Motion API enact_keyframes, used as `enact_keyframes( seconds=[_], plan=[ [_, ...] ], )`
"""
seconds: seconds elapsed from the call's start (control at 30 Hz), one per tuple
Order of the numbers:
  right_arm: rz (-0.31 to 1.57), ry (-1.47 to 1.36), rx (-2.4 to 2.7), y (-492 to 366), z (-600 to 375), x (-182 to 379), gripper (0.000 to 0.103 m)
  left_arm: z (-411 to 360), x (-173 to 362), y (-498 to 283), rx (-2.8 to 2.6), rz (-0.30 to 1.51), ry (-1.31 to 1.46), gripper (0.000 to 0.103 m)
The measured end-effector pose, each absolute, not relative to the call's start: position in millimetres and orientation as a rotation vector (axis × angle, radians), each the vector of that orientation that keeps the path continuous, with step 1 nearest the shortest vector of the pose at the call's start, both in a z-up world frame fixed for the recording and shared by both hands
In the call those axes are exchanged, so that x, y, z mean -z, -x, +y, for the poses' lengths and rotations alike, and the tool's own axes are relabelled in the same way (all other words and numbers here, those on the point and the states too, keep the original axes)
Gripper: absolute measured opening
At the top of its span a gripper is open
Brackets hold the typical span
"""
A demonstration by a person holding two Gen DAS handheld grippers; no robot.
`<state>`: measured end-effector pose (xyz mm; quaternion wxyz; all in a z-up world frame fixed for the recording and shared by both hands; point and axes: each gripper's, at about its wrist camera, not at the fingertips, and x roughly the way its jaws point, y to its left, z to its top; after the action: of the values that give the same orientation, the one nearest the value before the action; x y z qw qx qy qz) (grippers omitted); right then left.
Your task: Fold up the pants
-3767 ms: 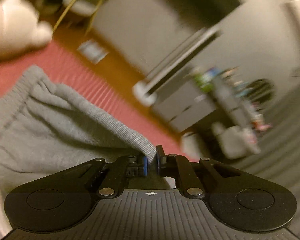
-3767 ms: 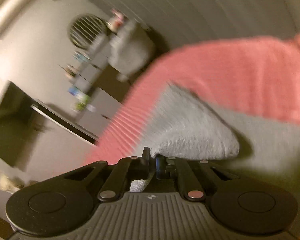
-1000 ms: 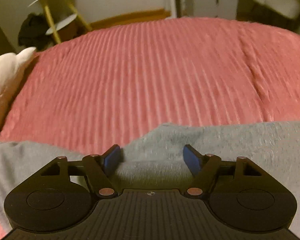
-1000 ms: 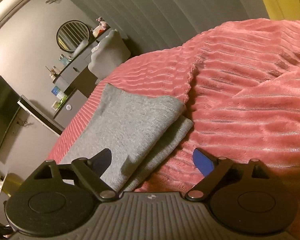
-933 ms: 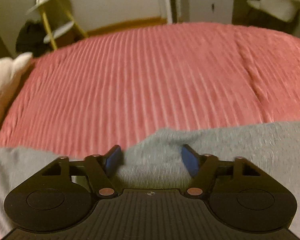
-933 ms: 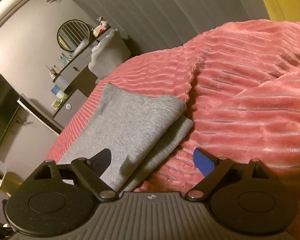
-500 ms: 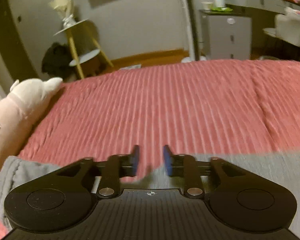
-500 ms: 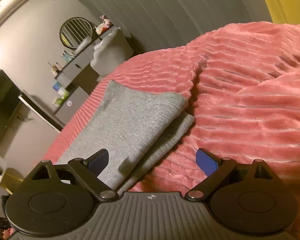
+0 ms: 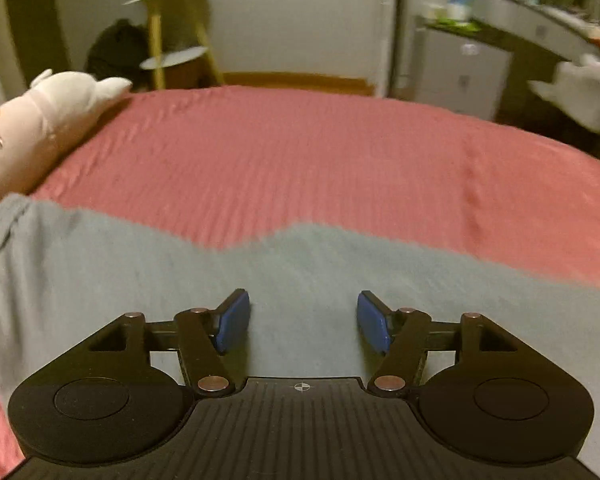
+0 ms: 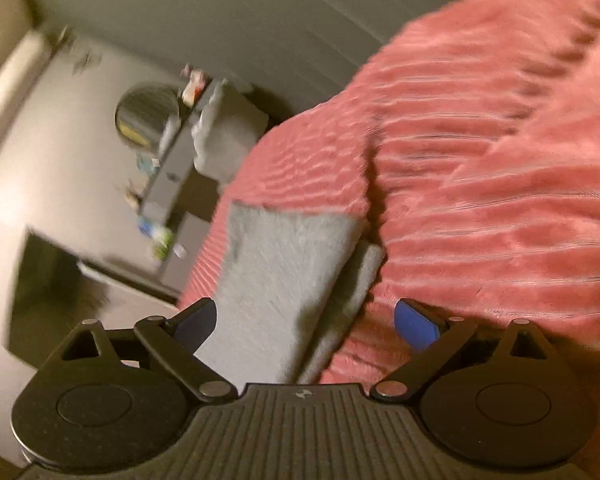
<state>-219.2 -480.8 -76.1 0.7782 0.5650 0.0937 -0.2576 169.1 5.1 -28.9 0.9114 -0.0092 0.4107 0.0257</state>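
Note:
The grey pants (image 9: 148,264) lie flat across the red ribbed bedspread (image 9: 300,160), waistband at the far left. My left gripper (image 9: 303,320) is open and empty, just above the grey cloth. In the right wrist view the leg end of the pants (image 10: 284,264) lies folded in two layers on the bedspread (image 10: 500,184). My right gripper (image 10: 306,322) is open and empty, its fingers either side of the folded leg end, above it.
A white plush toy (image 9: 40,120) lies at the bed's left edge. Beyond the bed stand a yellow-legged side table (image 9: 172,32), a grey cabinet (image 9: 460,68) and a dresser with a round mirror (image 10: 148,116). A rumpled ridge in the bedspread (image 10: 532,92) rises at right.
My left gripper had narrowed half a second ago and has opened wide again, now back over the pants. My right gripper stayed open and tilted, its view blurred by motion.

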Motion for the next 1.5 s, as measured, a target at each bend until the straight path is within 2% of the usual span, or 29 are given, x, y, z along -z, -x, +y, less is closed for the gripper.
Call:
enact_keyframes(
  seconds=[0.07,0.23,0.4,0.43,0.47,0.5,0.53,0.6,0.63,0.67,0.73,0.8,0.87,1.1,1.2,1.3,1.33,1.5],
  plan=[
    [0.173,-1.268,0.528,223.1,-486.7,79.9,0.089,1.5,28.7,-141.5,-0.014,0.844,0.031,0.075],
    [0.211,-1.291,0.529,215.4,-499.9,91.5,0.073,16.2,41.6,-85.5,-0.021,0.883,0.113,0.076],
    [0.202,-1.327,0.505,208.5,-517.9,100.0,0.063,20.4,44.0,-78.3,-0.075,0.926,0.127,0.076],
    [0.201,-1.330,0.505,206.9,-519.3,100.6,0.050,20.3,43.4,-77.6,-0.074,0.916,0.126,0.077],
    [0.201,-1.330,0.505,205.7,-520.8,100.8,0.029,19.1,42.8,-77.7,-0.070,0.905,0.123,0.077],
    [0.209,-1.330,0.503,204.0,-522.0,100.5,0.019,17.9,44.0,-78.2,-0.070,0.899,0.122,0.078],
    [0.216,-1.320,0.494,202.3,-520.7,98.8,0.014,20.0,46.6,-77.8,-0.073,0.900,0.124,0.078],
    [0.212,-1.272,0.478,200.2,-517.3,92.8,0.016,19.6,50.0,-79.4,-0.076,0.914,0.133,0.078],
    [0.218,-1.254,0.471,198.1,-516.7,90.9,0.021,19.3,51.5,-80.3,-0.080,0.918,0.132,0.079],
    [0.226,-1.251,0.465,196.2,-517.3,91.0,0.031,18.4,52.5,-80.4,-0.083,0.917,0.126,0.079],
    [0.246,-1.260,0.476,191.6,-520.4,94.3,0.037,15.7,52.2,-80.1,-0.080,0.914,0.111,0.081],
    [0.262,-1.244,0.493,184.0,-522.7,93.3,0.035,14.7,51.3,-79.0,-0.073,0.916,0.109,0.082],
    [0.271,-1.173,0.500,178.0,-519.9,85.4,0.015,16.7,50.1,-79.1,-0.061,0.919,0.119,0.082],
    [0.340,-0.996,0.532,163.9,-509.3,57.8,0.012,29.2,33.1,-75.7,-0.026,0.930,0.204,0.082],
    [0.400,-0.948,0.584,152.2,-507.0,49.7,0.017,38.4,24.2,-68.0,-0.019,0.919,0.213,0.088],
    [0.470,-0.871,0.641,139.7,-502.1,44.9,0.018,50.1,15.6,-60.2,-0.049,0.907,0.174,0.089],
    [0.492,-0.847,0.662,136.8,-500.2,43.9,0.013,53.9,11.7,-57.3,-0.066,0.902,0.154,0.089],
    [0.487,-0.697,0.678,113.2,-475.5,5.2,0.011,81.6,-13.5,-37.8,-0.090,0.844,0.149,0.095]
  ],
)
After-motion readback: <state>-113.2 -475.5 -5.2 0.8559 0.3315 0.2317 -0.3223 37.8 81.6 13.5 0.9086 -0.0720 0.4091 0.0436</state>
